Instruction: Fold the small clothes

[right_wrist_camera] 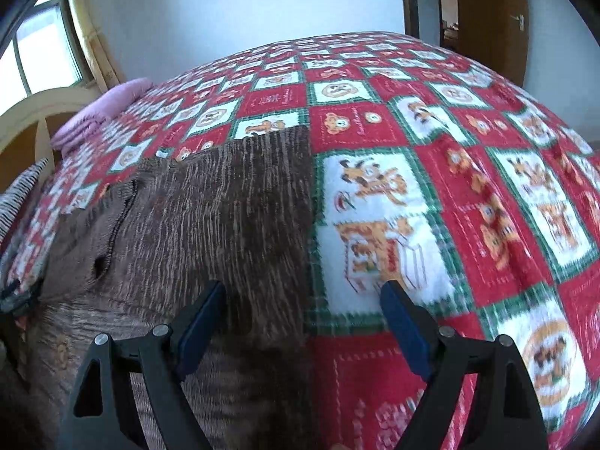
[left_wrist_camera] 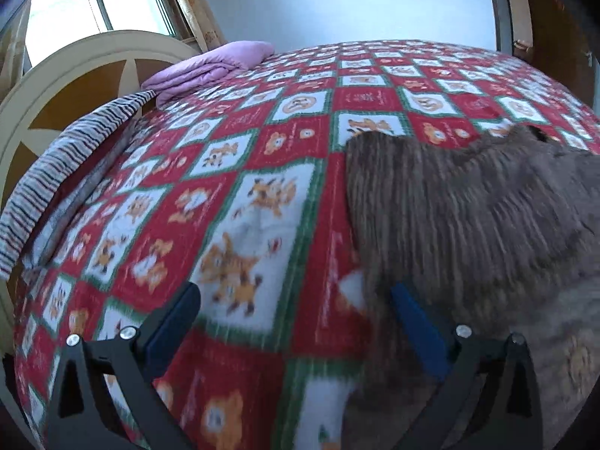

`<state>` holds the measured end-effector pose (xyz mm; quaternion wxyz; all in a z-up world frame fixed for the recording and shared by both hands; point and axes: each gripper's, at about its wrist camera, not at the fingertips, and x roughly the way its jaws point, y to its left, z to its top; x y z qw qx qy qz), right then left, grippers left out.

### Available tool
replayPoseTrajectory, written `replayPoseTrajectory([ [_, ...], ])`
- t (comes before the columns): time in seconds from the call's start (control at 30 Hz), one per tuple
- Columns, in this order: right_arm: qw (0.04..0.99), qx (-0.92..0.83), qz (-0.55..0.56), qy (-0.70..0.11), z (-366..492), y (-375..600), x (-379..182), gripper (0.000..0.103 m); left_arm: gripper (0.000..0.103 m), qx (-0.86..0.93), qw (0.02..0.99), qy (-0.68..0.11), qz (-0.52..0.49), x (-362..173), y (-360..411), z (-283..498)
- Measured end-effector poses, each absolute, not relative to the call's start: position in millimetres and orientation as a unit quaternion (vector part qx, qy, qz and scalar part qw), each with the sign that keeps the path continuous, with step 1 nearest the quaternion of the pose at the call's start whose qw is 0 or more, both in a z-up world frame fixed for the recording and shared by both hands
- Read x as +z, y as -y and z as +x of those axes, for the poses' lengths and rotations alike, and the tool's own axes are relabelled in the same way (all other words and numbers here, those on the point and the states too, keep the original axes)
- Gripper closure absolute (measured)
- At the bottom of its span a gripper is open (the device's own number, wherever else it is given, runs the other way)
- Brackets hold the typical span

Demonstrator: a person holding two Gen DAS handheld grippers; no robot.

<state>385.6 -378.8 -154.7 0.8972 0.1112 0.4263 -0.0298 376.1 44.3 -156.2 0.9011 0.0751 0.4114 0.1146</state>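
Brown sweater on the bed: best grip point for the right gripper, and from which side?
Take the brown sweater at its straight right side edge, coming from the bedspread side. That edge lies flat and bare, and the open right gripper already straddles it from above.

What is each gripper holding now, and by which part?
Nothing. The left gripper and the right gripper are both open over the brown garment.
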Motion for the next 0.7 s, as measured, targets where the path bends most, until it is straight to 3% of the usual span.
replayPoseTrajectory([
  [0.7,0.892,-0.03,0.099,-0.439,307,361,-155,0.018,0.0,0.066,0.901,-0.428,0.043,-160,-44,305],
])
